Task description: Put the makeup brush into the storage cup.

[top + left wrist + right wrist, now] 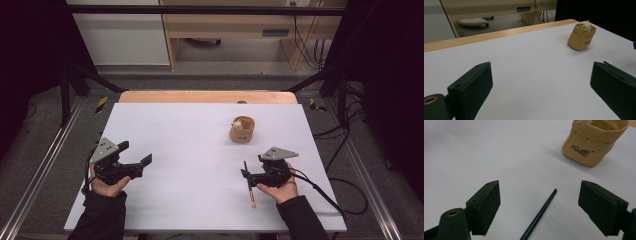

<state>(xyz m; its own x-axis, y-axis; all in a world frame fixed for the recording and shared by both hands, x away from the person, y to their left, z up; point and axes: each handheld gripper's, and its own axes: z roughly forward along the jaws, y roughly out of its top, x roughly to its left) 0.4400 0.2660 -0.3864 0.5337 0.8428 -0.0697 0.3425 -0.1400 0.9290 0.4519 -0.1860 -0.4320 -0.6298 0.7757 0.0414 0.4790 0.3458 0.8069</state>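
- Right hand-held gripper (539,205): jaws apart, astride dark pencil (541,213) flat on counter (190,145), untouched.
- Left hand-held gripper (541,85): jaws apart, nothing between.
- Tan pouch (242,129) upright beyond.

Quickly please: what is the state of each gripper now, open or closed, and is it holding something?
Left gripper: open, holding nothing.
Right gripper: open, its jaws either side of the thin dark pencil lying on the white table, not gripping it.

Looks like a lab: white-topped table (165,125) inside a black metal frame (200,10), loose cables (305,45), pale wooden furniture (225,30) behind.
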